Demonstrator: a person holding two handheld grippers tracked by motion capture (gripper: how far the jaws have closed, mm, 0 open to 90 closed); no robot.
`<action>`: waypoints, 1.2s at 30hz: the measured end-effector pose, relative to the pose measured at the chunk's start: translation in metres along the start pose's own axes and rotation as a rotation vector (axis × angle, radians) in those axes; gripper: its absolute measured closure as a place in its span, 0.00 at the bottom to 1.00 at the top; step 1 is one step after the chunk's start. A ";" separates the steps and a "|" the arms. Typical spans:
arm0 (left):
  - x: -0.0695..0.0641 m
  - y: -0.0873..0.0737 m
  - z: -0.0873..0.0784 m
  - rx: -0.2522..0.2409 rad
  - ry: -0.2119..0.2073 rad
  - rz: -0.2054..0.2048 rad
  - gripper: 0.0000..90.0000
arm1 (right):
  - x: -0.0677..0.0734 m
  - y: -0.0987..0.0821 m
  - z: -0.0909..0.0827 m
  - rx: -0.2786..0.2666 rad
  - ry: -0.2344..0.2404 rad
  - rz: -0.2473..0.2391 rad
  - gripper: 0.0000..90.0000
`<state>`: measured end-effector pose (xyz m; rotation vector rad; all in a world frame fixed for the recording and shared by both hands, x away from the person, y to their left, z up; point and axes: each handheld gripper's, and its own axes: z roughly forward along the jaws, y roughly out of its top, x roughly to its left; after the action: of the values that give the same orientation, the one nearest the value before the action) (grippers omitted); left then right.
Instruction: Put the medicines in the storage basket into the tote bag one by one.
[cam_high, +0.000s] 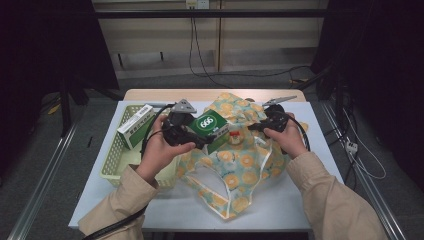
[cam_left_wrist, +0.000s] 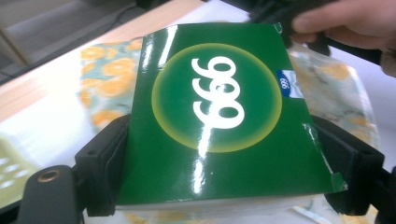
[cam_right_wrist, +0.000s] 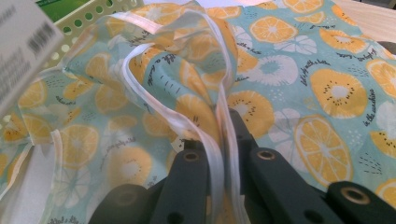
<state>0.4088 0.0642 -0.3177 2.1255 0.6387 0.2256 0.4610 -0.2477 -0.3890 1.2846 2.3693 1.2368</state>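
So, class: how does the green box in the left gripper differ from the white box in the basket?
The green box is dark green with a large white 666; the white box is mainly white with green trim. The green box is clamped in the left gripper above the fruit-print bag; the white box leans on the basket rim. Both are rectangular cartons.

we count two grippers: the left gripper and the right gripper, one in each of two hands. we see two boxes: one green box marked 666 and one white and green box. there is one fruit-print cloth bag, one pale green basket and one white table.
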 end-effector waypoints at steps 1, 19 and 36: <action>-0.002 -0.001 0.004 0.004 -0.025 0.001 0.18 | 0.000 0.000 0.000 -0.001 -0.001 -0.002 0.98; -0.029 -0.021 0.067 0.065 -0.078 0.026 0.18 | 0.000 0.002 -0.005 -0.015 -0.005 -0.001 0.98; -0.038 -0.025 0.107 0.098 -0.054 0.036 0.18 | 0.004 0.007 -0.014 -0.028 -0.013 -0.013 0.98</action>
<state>0.4081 -0.0189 -0.3984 2.2310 0.5913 0.1590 0.4558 -0.2507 -0.3742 1.2629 2.3398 1.2493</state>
